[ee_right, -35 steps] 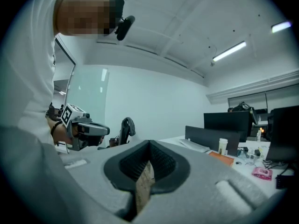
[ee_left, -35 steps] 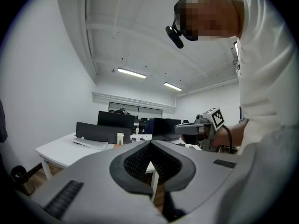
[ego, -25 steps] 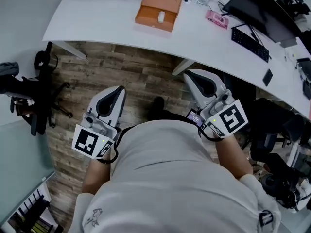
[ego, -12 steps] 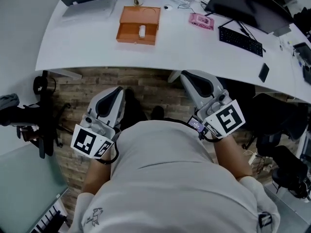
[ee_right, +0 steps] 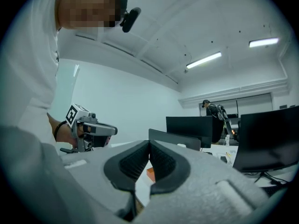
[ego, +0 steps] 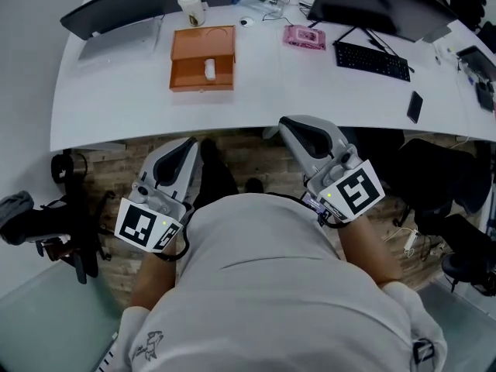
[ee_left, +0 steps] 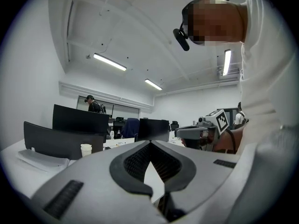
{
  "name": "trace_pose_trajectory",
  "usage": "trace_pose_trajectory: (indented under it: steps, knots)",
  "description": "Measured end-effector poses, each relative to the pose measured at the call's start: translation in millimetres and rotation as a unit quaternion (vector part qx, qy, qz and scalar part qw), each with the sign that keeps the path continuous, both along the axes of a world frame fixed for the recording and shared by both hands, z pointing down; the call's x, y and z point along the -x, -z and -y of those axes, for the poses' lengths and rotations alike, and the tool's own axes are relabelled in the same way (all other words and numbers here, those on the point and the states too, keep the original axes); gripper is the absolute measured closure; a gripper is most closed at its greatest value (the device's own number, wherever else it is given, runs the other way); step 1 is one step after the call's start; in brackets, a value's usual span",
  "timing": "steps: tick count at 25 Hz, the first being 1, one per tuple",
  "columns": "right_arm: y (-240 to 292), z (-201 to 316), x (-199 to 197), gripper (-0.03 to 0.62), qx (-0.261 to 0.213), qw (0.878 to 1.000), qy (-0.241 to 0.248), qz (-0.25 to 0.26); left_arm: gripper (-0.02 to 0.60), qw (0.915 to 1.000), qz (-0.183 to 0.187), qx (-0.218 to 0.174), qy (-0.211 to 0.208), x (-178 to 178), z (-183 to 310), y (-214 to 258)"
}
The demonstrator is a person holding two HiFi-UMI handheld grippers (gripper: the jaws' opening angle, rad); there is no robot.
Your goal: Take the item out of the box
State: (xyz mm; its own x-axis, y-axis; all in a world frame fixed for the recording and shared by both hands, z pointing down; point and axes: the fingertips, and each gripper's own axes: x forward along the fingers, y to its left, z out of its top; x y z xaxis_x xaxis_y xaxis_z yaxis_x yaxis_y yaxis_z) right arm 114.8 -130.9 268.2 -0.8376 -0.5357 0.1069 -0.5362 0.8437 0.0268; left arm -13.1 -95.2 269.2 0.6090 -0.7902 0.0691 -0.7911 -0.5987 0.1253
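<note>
In the head view, you hold the left gripper [ego: 188,144] and the right gripper [ego: 290,125] close to your body, at the near edge of the white desk [ego: 310,84]. Both point toward the desk. The open orange box [ego: 186,56] sits well beyond them on the far left part of the desk, with the small white item [ego: 209,70] lying in its nearer half. A paper cup [ego: 191,7] stands just past the box, and a black keyboard [ego: 372,59] lies off to the right.

In the left gripper view, your jaws meet at the tips with nothing between them. The paper cup shows far off on the left.

In the right gripper view, your jaws are likewise closed and empty. A bit of the orange box shows through the gap below the tips.
</note>
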Motion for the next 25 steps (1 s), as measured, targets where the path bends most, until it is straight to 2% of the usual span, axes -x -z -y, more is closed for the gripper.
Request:
trace_pose_trajectory:
  steps: [7,13,25]
  knots:
    - [-14.3,49.8,28.5,0.589,0.016,1.0,-0.013,-0.002,0.583,0.9994,0.022,-0.004,-0.027,18.2,55.9,-13.4]
    - [-21.3,101.4,64.2,0.577,0.022,0.999,-0.03,0.005,0.583,0.9992,0.02,0.002,-0.035,56.9,109.9,-20.9]
    - [-39.6,190.4,138.2,0.574,0.054,0.997,-0.058,-0.014,0.583,0.9979,0.024,0.009,-0.059,130.8,200.5,-32.0]
